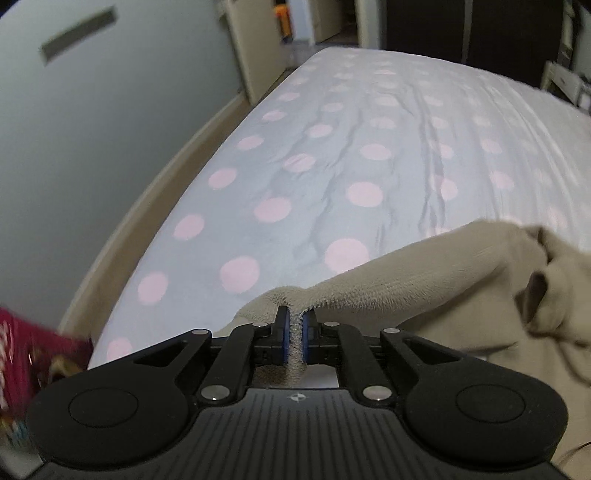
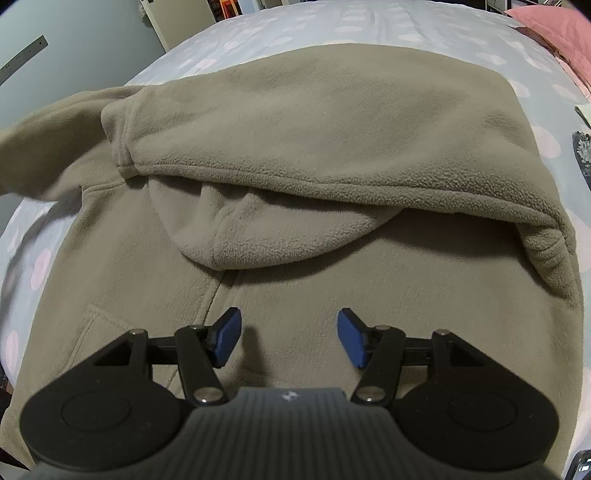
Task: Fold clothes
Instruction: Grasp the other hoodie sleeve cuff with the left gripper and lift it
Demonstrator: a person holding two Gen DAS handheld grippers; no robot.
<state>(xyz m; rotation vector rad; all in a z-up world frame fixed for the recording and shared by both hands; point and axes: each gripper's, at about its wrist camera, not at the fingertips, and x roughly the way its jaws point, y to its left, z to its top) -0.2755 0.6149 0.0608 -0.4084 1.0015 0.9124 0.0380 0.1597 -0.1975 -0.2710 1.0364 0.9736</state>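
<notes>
A beige fleece hoodie (image 2: 295,122) lies on a bed, its hood and an upper part folded over the body. In the left wrist view my left gripper (image 1: 294,338) is shut on a pinched fold of the hoodie's fleece edge (image 1: 406,280), which hangs lifted above the sheet. In the right wrist view my right gripper (image 2: 288,338) stands open just above the hoodie's front, near its zip seam, with nothing between its blue pads (image 2: 227,338).
The bed carries a pale grey sheet with pink dots (image 1: 295,166). A wall and the bed's light rim (image 1: 147,206) run along the left. A pink pillow (image 2: 554,26) lies at the far right, and a red box (image 1: 22,354) stands at the left edge.
</notes>
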